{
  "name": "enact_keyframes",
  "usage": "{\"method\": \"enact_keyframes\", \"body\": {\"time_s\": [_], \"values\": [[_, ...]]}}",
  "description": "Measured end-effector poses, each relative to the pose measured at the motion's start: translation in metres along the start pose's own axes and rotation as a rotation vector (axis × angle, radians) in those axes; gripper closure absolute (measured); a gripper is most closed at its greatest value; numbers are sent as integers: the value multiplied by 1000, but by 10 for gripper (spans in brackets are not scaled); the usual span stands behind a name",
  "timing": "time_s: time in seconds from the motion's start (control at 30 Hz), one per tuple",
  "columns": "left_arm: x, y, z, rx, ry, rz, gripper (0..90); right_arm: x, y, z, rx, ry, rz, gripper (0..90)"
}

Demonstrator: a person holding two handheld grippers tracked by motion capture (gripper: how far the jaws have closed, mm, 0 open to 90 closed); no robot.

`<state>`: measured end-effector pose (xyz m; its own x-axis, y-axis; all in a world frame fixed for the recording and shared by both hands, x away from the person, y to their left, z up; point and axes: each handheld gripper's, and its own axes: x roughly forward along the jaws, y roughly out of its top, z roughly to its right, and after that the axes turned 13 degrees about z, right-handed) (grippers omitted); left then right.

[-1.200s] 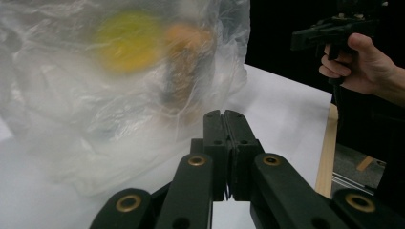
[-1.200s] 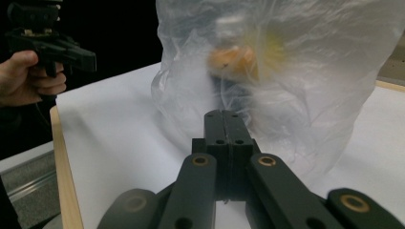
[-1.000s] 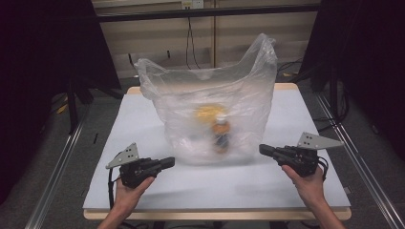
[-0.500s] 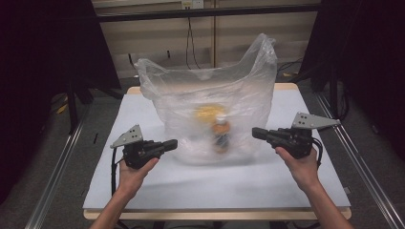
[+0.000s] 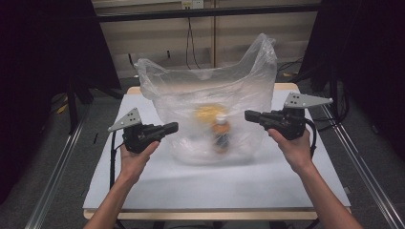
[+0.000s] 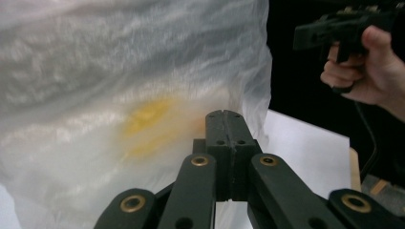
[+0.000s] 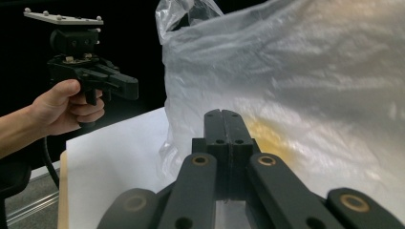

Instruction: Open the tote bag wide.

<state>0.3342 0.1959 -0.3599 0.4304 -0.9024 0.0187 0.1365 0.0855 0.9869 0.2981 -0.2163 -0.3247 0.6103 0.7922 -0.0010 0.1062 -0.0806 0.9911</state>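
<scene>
Two grippers flank a clear plastic bag (image 5: 210, 109) standing at mid worktop (image 5: 143, 176).

The left gripper (image 5: 173, 127) is held just beside the bag's left side, jaws pressed together with nothing between them. The right gripper (image 5: 249, 115) is held at the bag's right side, jaws likewise together and empty. Both point inward at the bag; whether either tip touches the film cannot be told. Inside the bag, a yellow object (image 5: 208, 113) and a bottle (image 5: 221, 133) show blurred through the film.

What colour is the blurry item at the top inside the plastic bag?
Yellow, seen through the clear plastic bag; the yellow item shows best in the high view.
</scene>
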Motion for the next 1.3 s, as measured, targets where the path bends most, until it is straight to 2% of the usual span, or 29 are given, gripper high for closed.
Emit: {"method": "enact_keyframes", "body": {"time_s": [0.23, 0.33, 0.43, 0.57, 0.8, 0.93, 1.0, 1.17, 1.23, 1.3], "values": [[4, 10, -3, 5, 7, 11, 900, 10, 16, 4, -12, -10, 6, 900], [8, 16, -4, 12, 12, 3, 900, 16, 27, 4, -32, -20, -13, 900], [11, 24, -4, 21, -1, 14, 900, 20, 36, 6, -42, -29, -17, 900], [16, 33, -5, 28, -8, 28, 900, 24, 44, 8, -33, -24, -7, 900], [24, 51, -8, 53, -24, 27, 900, 36, 59, 8, -50, -28, -9, 900], [31, 70, -13, 35, -33, 35, 900, 46, 70, 12, -53, -42, -20, 900], [35, 79, -17, 15, -52, 49, 900, 50, 75, 15, -56, -52, -26, 900], [50, 91, -25, 41, -1, 16, 900, 64, 85, 23, -61, -64, -65, 900], [56, 92, -28, 36, -4, 9, 900, 69, 87, 25, -75, -76, -93, 900], [62, 93, -31, 43, 13, -13, 900, 73, 88, 27, -70, -80, -100, 900]]}}
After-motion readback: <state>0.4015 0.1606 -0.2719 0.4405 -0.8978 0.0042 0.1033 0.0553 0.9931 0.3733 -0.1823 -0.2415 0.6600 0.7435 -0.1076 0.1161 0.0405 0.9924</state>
